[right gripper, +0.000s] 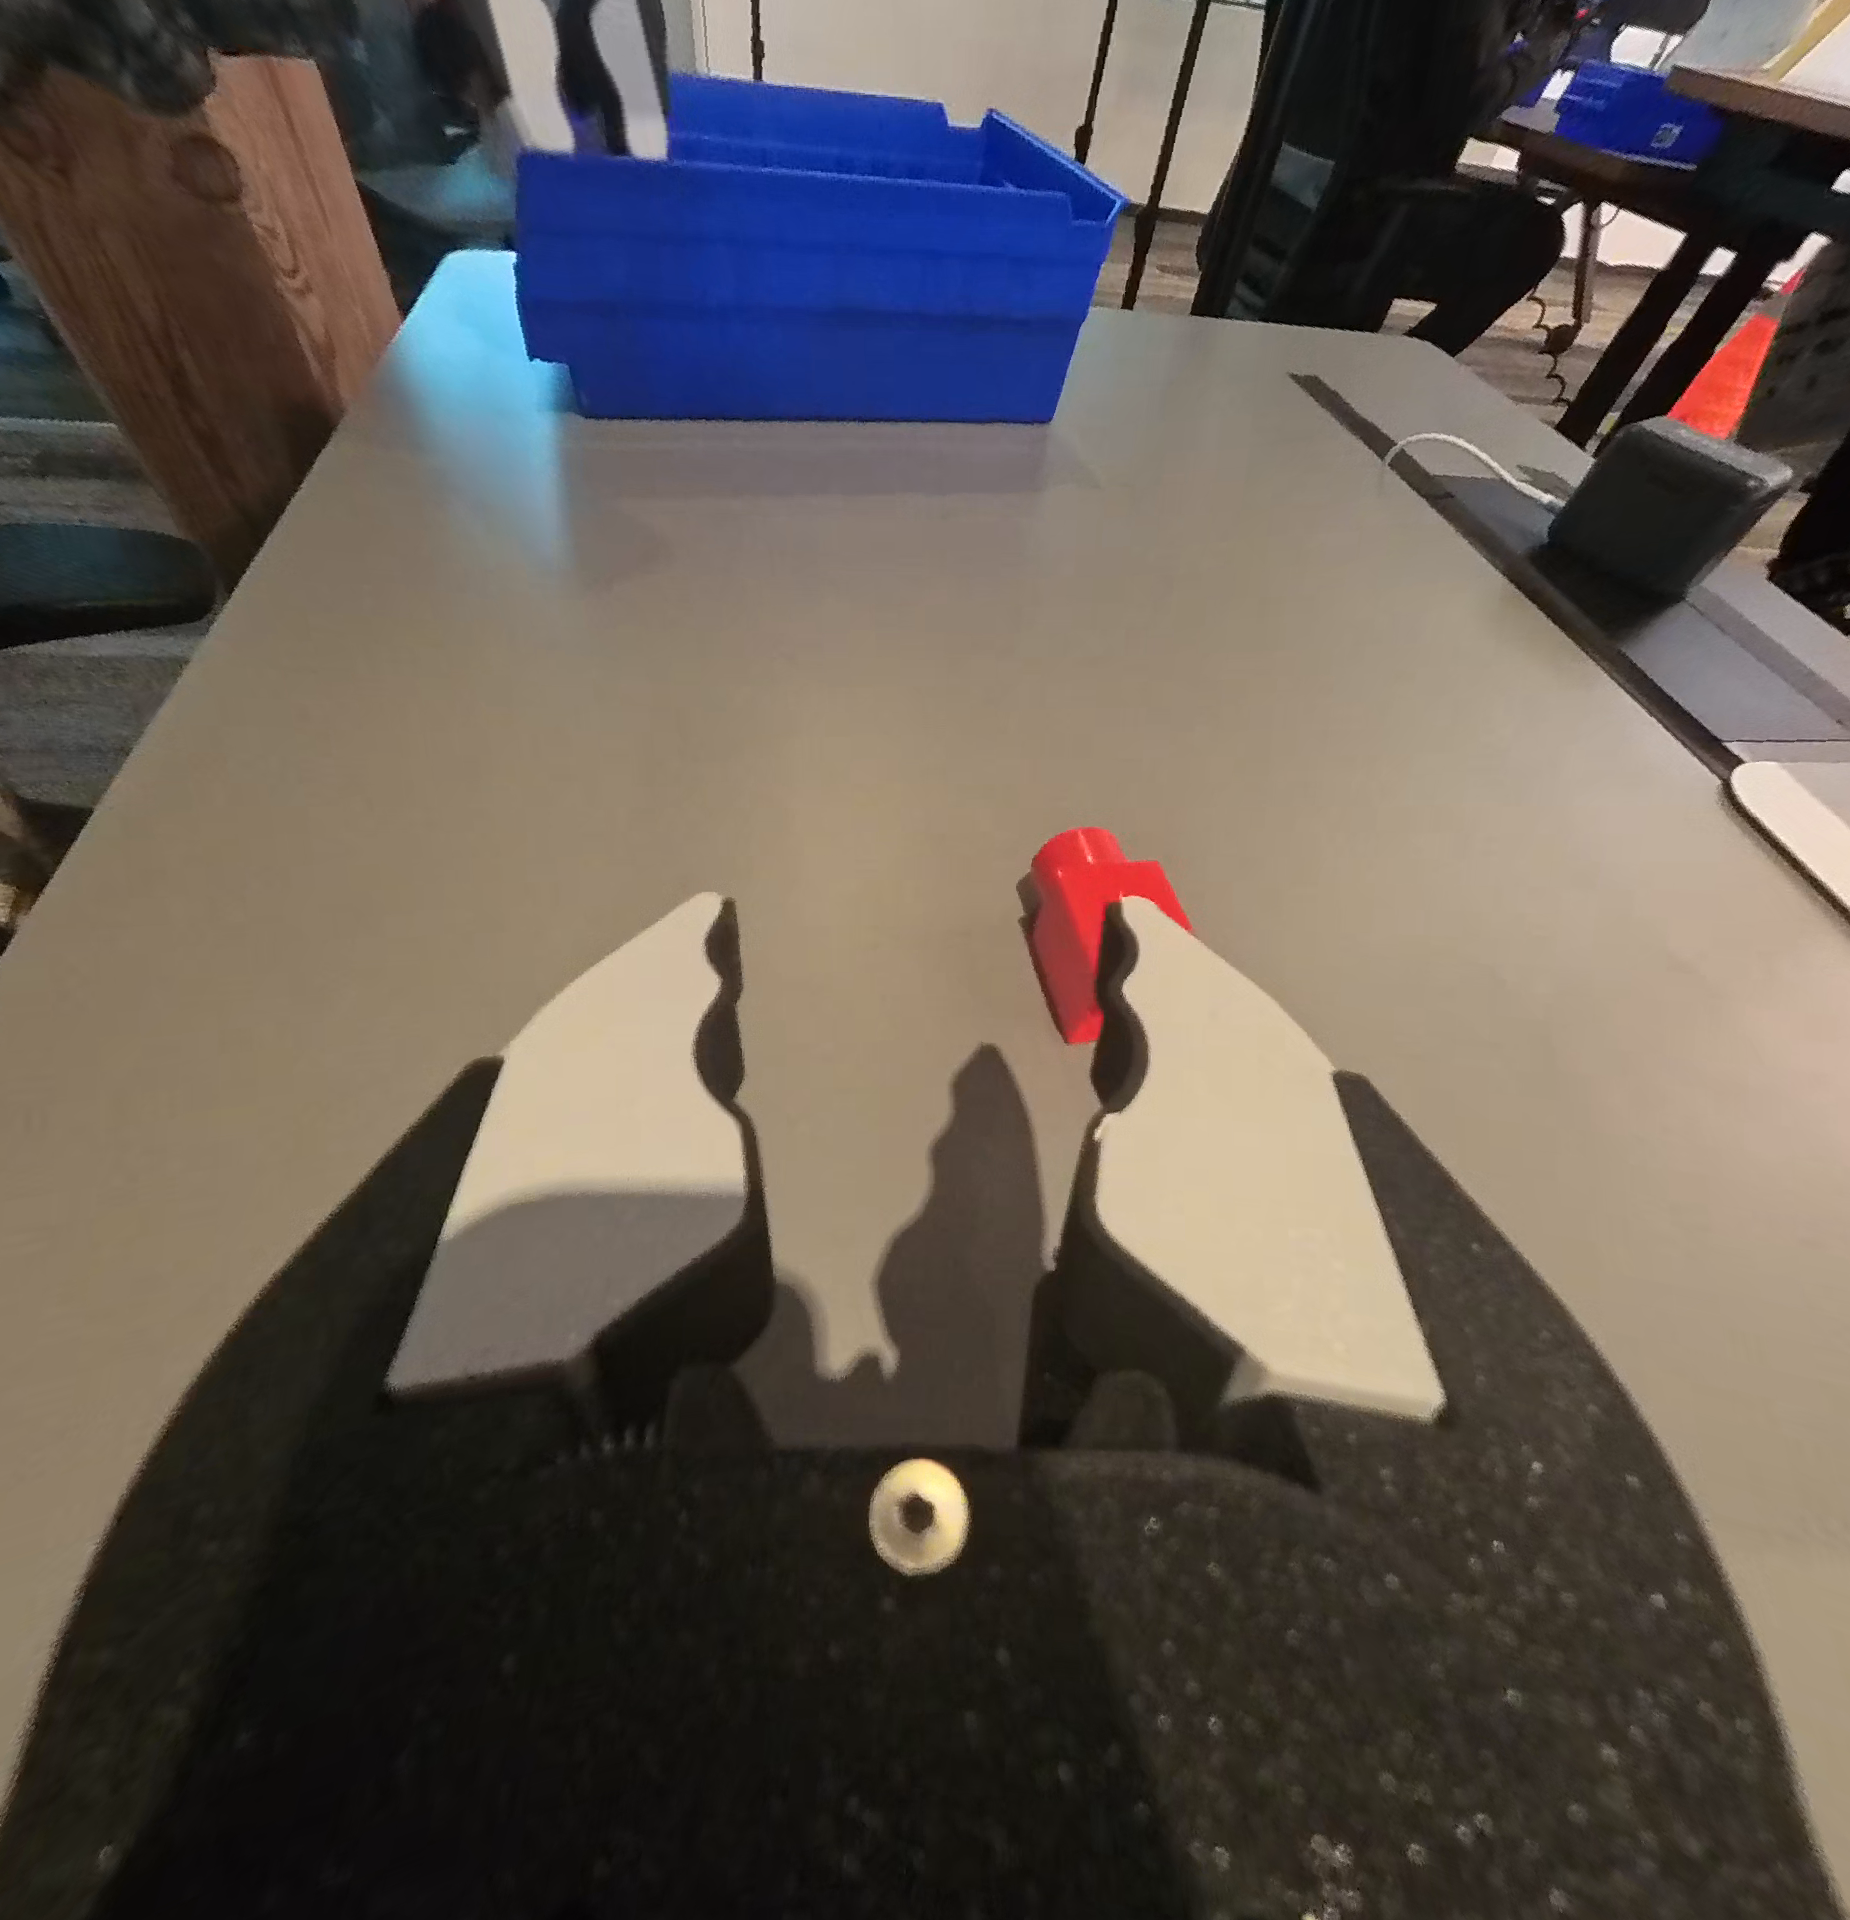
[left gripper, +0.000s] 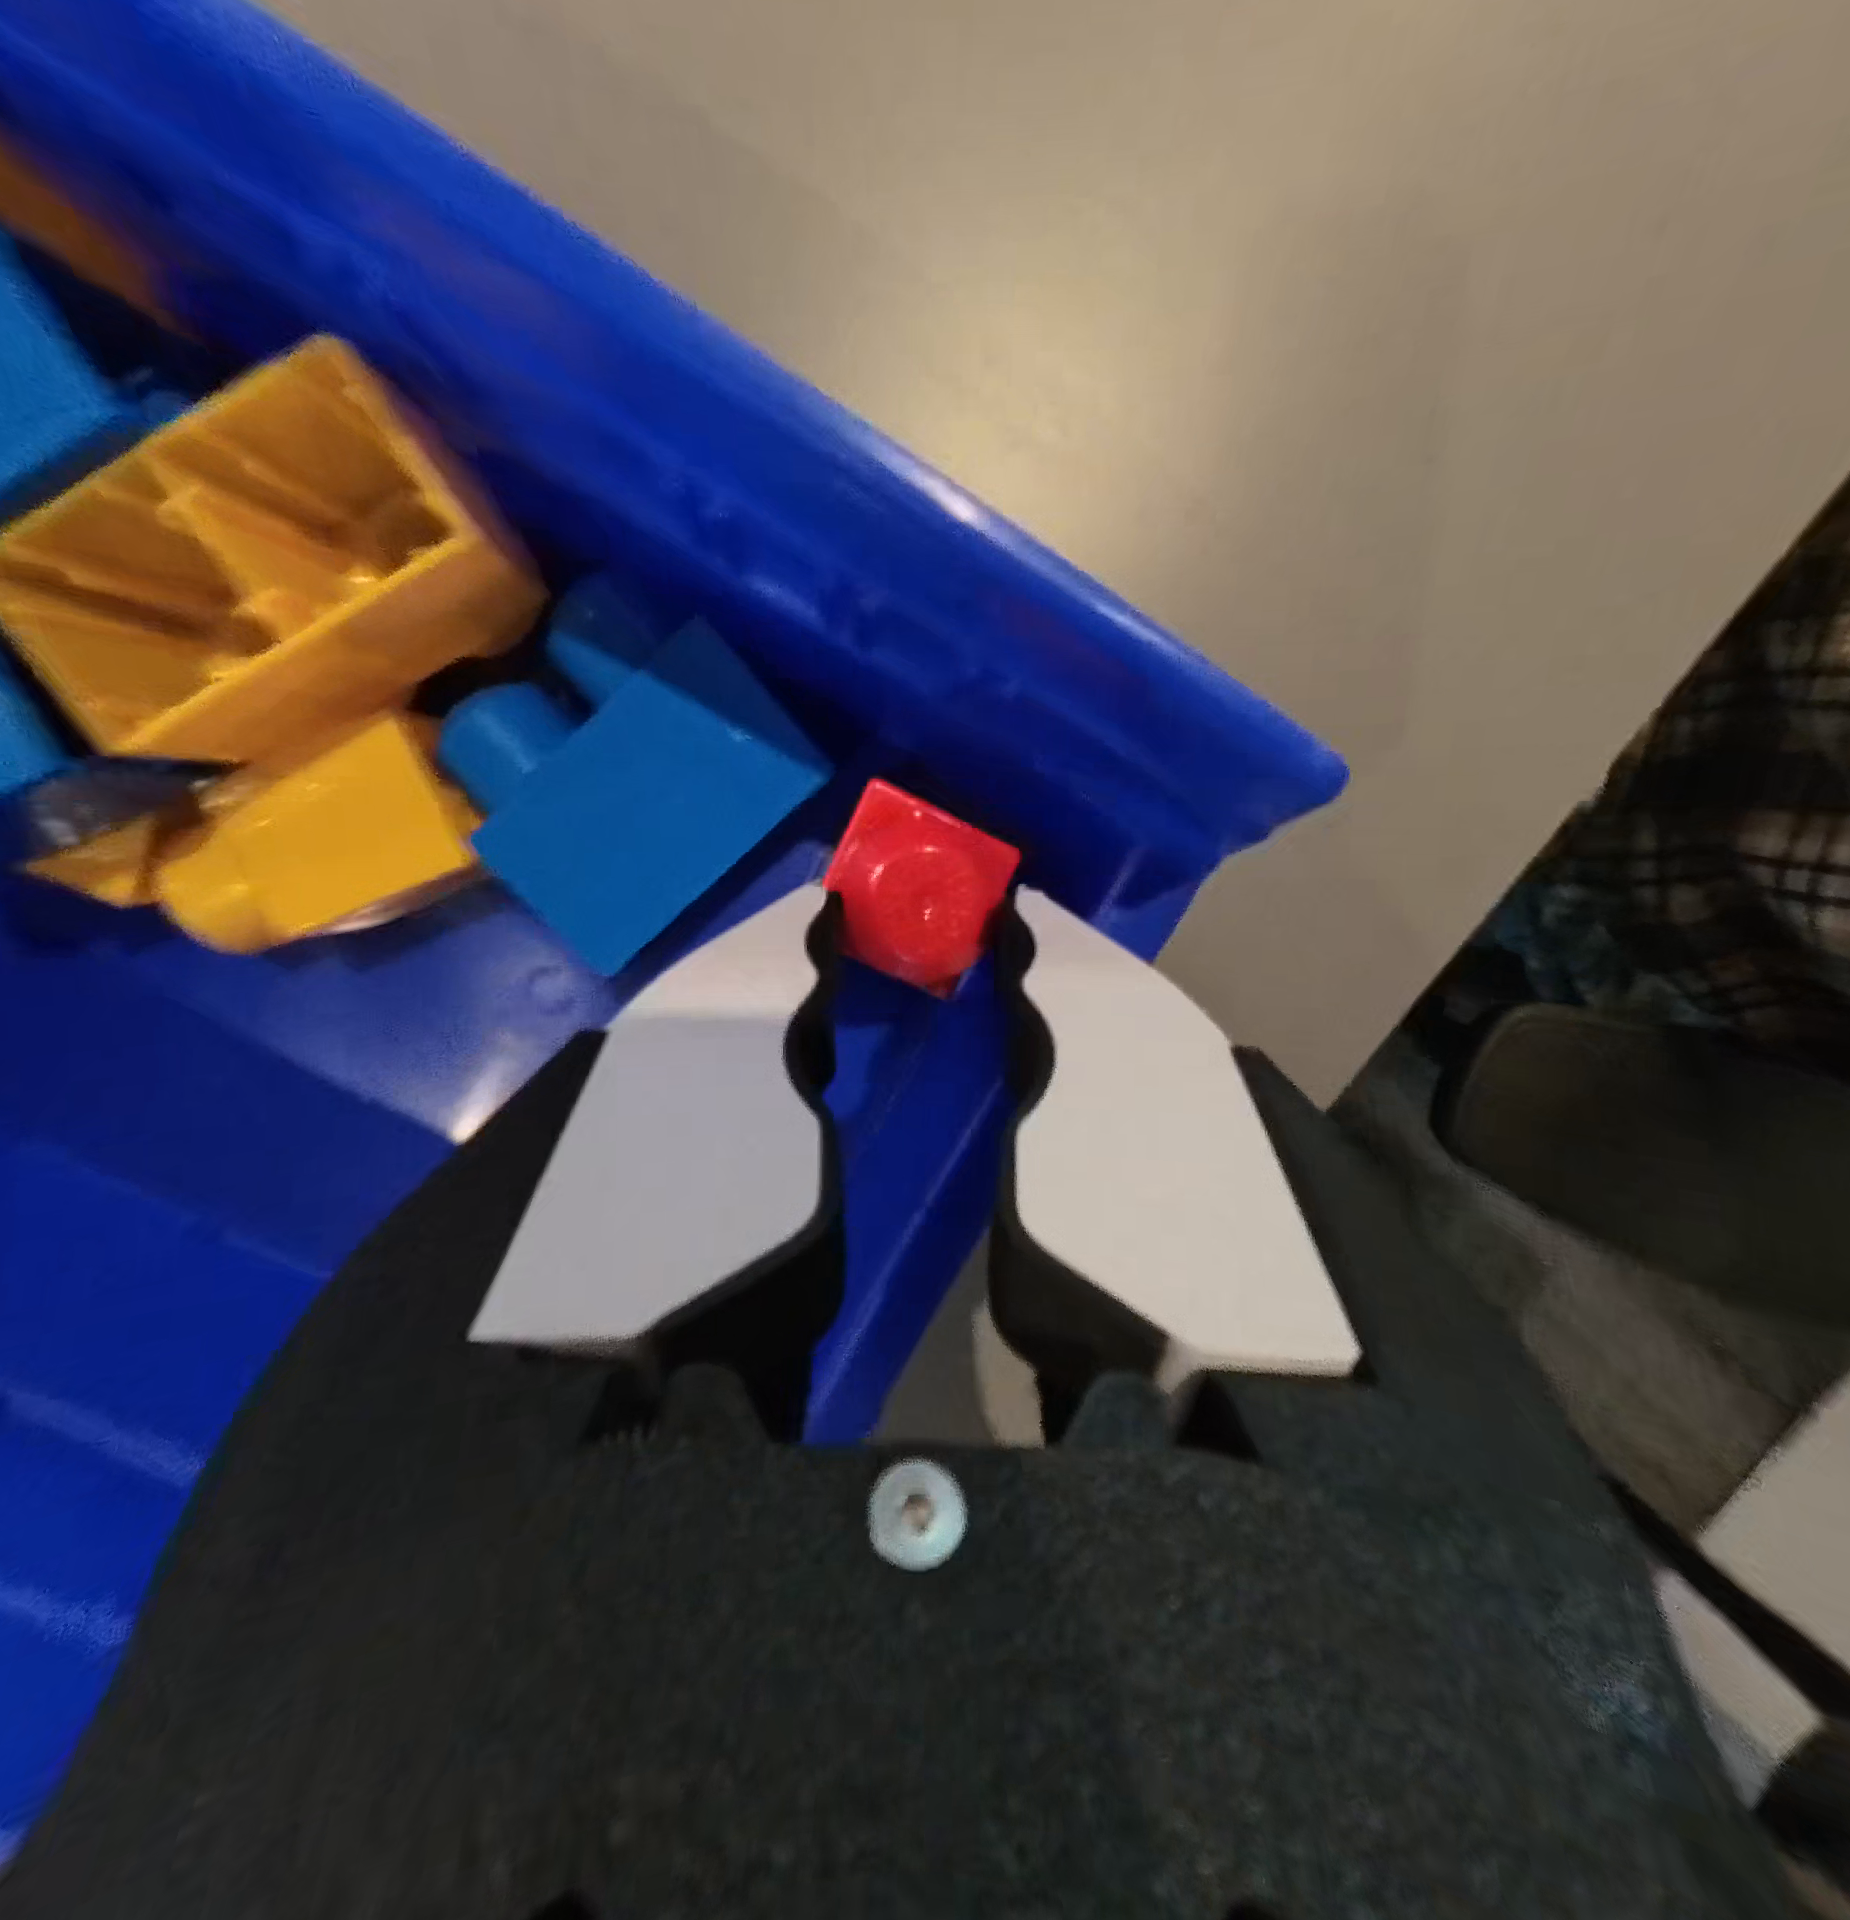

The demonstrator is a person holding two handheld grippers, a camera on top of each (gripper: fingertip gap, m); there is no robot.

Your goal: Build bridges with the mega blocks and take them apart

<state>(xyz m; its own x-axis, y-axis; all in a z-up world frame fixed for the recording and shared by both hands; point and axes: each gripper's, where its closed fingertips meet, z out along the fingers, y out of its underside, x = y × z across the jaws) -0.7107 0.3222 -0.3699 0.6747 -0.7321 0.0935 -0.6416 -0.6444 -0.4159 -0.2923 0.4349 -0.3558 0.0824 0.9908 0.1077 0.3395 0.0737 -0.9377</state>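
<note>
In the left wrist view my left gripper [left gripper: 919, 920] is shut on a small red block [left gripper: 919, 888], held over the corner of the blue bin [left gripper: 692, 436]. Inside the bin lie a yellow block [left gripper: 246, 561] with its hollow side up, a blue block [left gripper: 630, 810] and another yellow block [left gripper: 318, 842]. In the right wrist view my right gripper [right gripper: 919, 914] is open and empty, low over the grey table [right gripper: 796, 644]. A second red block [right gripper: 1082, 925] lies on its side on the table, just inside the right fingertip [right gripper: 1139, 935]. The blue bin [right gripper: 807, 270] stands at the table's far end, with the left gripper [right gripper: 609, 73] above it.
A dark grey box [right gripper: 1669, 509] with a white cable sits at the table's right edge. A wooden cabinet [right gripper: 173, 281] stands far left. An orange cone [right gripper: 1731, 374] and another table with a blue bin [right gripper: 1627, 114] lie beyond. Some 45 cm of space lies between my two pairs of fingers.
</note>
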